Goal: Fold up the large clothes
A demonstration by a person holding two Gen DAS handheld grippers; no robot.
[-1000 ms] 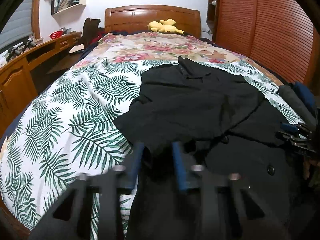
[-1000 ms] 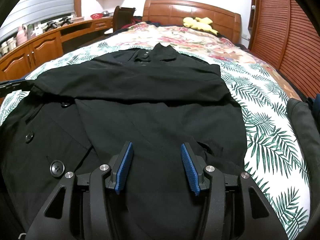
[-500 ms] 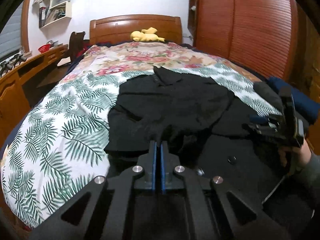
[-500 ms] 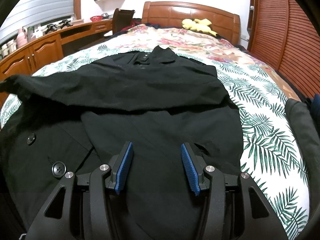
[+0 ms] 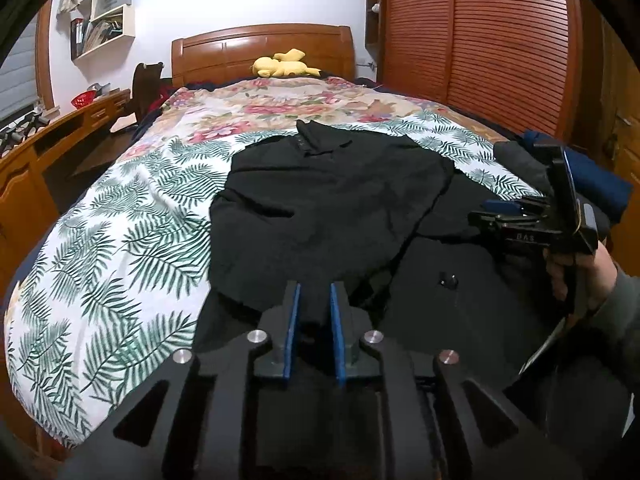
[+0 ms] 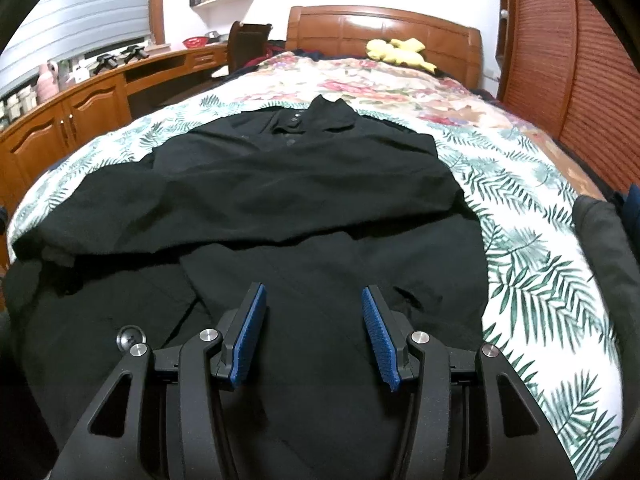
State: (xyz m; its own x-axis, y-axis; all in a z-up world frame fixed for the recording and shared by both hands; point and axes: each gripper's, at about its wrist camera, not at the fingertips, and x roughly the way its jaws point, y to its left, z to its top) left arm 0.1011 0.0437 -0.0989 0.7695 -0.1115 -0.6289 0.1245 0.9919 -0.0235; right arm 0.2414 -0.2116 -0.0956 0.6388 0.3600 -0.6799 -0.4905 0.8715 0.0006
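One sleeve folded, most folds left

Black coat (image 6: 304, 216) lies spread on the bed (image 6: 532, 280), one sleeve laid across its chest — body unfolded. Left gripper (image 5: 314, 308) fingers are parting, nothing between them; right gripper (image 6: 316, 332) hovers released over the hem.

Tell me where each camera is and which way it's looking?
Left wrist: sits on the left gripper, its jaws opening with nothing between, faces the headboard over the black coat; the right gripper and a hand show.
Right wrist: sits on the open right gripper, facing likewise.
Shared: coat, yellow plush toy.
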